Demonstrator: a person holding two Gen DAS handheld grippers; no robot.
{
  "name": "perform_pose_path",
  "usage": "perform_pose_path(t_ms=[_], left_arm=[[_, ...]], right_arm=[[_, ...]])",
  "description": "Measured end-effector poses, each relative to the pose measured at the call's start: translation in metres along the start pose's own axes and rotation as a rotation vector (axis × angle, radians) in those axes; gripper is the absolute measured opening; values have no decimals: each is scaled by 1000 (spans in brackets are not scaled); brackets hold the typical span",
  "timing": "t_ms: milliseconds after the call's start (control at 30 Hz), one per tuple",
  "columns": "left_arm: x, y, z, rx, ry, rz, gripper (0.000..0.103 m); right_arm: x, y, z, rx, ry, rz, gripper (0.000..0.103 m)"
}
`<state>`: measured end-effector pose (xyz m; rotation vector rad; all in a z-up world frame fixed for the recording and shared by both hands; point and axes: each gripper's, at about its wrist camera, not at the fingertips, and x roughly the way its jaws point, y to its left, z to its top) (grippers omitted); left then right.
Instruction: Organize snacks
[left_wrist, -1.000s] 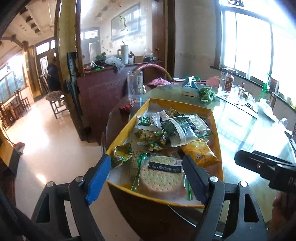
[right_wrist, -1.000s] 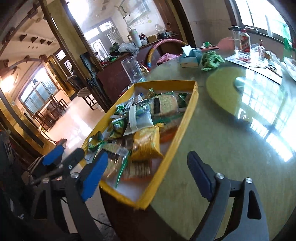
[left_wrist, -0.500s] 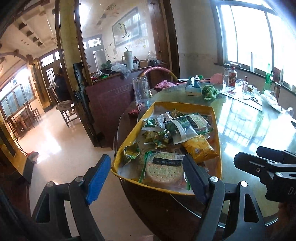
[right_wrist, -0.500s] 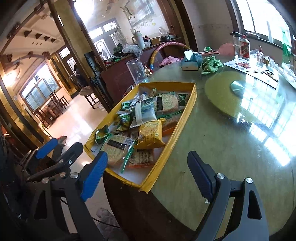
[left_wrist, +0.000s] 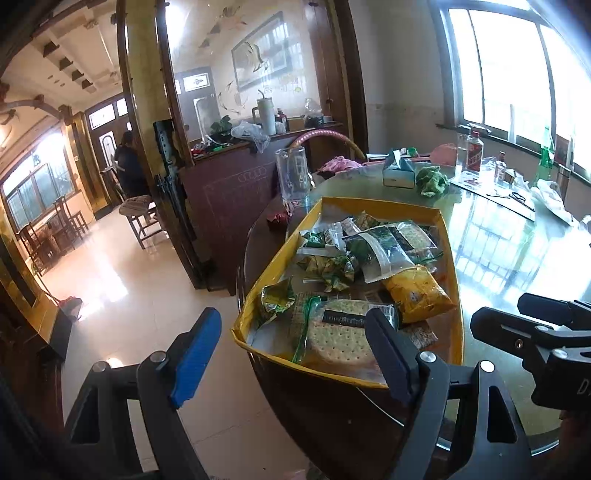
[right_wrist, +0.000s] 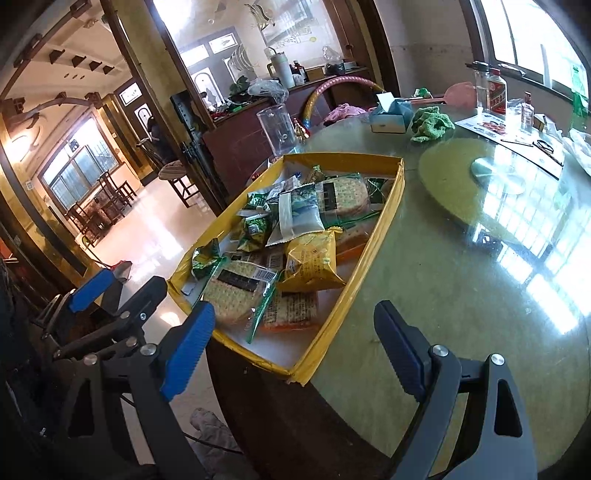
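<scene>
A yellow tray of snack packets sits at the near edge of a round glass-topped table. It holds a round cracker pack, a yellow chip bag and several green-wrapped packets. My left gripper is open and empty, held in the air before the tray's near end. My right gripper is open and empty, just short of the tray's near corner. The left gripper also shows at the left of the right wrist view.
A clear plastic jug stands beyond the tray. A tissue box, green cloth, bottles and papers lie at the table's far side. A lazy Susan fills the middle. A tiled floor lies left.
Both grippers have pulled back from the tray and risen a little; the tray now looks smaller and farther. Both stay open and empty.
</scene>
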<state>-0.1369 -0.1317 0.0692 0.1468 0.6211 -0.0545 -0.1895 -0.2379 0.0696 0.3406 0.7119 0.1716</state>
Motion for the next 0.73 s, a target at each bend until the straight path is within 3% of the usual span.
perform_pose_path(t_ms=[733], left_arm=[[22,3,-5,30,31,-15,80]], right_arm=[[25,5,0,3,46,-35,88]])
